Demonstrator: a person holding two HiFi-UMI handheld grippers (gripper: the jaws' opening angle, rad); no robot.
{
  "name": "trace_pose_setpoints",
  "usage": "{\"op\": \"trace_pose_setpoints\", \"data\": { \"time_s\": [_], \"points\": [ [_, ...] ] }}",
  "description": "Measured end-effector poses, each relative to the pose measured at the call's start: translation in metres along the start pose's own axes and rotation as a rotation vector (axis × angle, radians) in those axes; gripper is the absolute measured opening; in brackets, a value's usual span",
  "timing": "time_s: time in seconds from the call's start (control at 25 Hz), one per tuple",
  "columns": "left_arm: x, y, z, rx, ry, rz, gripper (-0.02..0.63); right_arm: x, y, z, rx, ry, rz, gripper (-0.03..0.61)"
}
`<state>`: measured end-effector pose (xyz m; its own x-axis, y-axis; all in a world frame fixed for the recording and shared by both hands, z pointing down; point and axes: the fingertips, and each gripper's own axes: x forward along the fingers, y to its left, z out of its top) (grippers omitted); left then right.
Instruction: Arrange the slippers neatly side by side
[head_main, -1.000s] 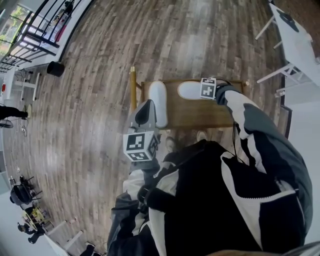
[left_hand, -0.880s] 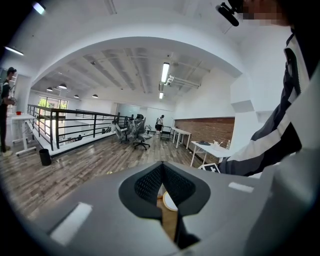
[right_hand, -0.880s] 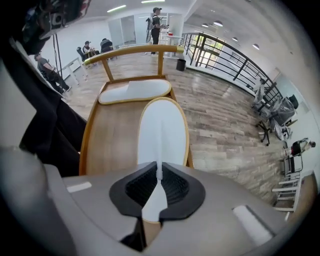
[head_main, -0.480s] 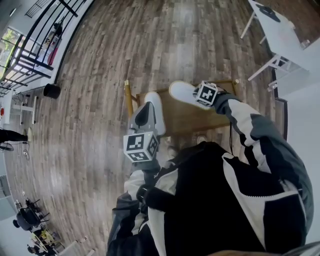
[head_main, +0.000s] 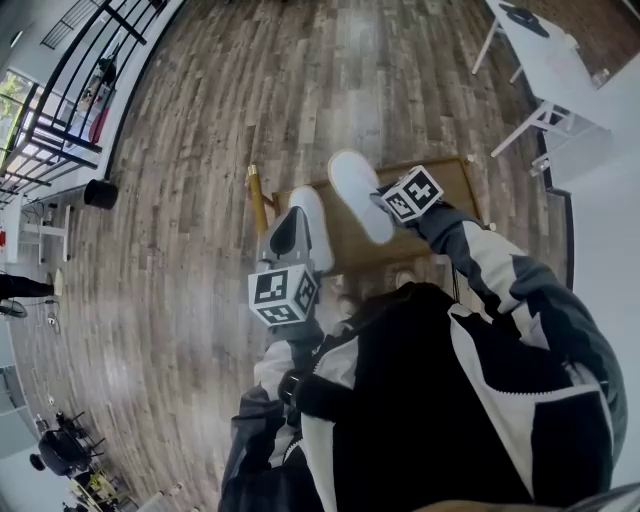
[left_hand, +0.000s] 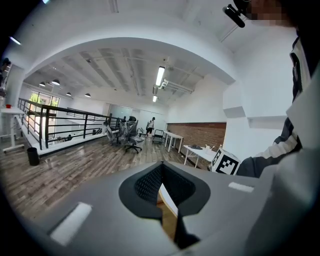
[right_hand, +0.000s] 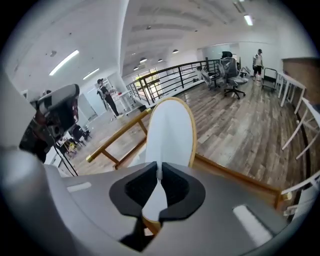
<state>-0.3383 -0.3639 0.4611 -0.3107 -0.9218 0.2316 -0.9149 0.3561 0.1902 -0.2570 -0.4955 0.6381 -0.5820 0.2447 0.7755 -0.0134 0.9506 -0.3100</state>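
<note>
White and flat-soled, the left slipper (head_main: 314, 225) lies on the left part of the wooden desk (head_main: 352, 256), pointing away from the person and roughly square to the desk's edge. That half of the job looks settled.

The left hand-held gripper (head_main: 290, 218) hangs over the slipper's near end. In the left gripper view its jaws are closed tip to tip, and a white strip of that slipper (left_hand: 168, 199) shows through the opening under them. I cannot tell whether they pinch its edge or merely sit above it.

The right slipper (head_main: 358, 192) is the unfinished half. The right hand-held gripper (head_main: 384, 200) is clenched on its near end, and the right gripper view shows the white sole (right_hand: 170, 131) pinched between the jaws and raised over the desk's rail (right_hand: 235, 179). In the head view it slants, with its far tip leaning left past the desk's far edge and towards the other slipper's toe.

By my reading the task is past the midpoint. What remains is to swing this slipper parallel to its mate, set it down just beside it on the right with toes level, and release it.
</note>
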Motion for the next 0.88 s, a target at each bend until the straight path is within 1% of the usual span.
{"op": "trace_pose_setpoints", "data": {
  "time_s": [0.12,0.2,0.36,0.6,0.8,0.88],
  "points": [
    [-0.004,0.002,0.0,-0.004,-0.006,0.004,0.02,0.006,0.014,-0.002,0.082,-0.035,0.021,0.026],
    [-0.006,0.003,-0.001,-0.006,-0.003,0.006,0.02,0.012,0.016,-0.008,0.123,-0.046,0.018,0.026],
    [-0.014,0.009,-0.003,-0.012,-0.001,0.017,0.02,0.031,0.022,-0.023,0.204,-0.031,0.031,0.026],
    [-0.025,0.024,-0.012,-0.025,0.013,0.044,0.02,0.072,0.018,-0.036,0.236,0.017,0.0,0.026],
    [-0.032,0.034,-0.015,-0.019,0.022,0.063,0.02,0.108,0.011,-0.044,0.303,0.062,-0.01,0.026],
    [-0.035,0.035,-0.015,-0.018,0.02,0.071,0.02,0.119,0.006,-0.049,0.299,0.09,-0.028,0.026]
  ]
}}
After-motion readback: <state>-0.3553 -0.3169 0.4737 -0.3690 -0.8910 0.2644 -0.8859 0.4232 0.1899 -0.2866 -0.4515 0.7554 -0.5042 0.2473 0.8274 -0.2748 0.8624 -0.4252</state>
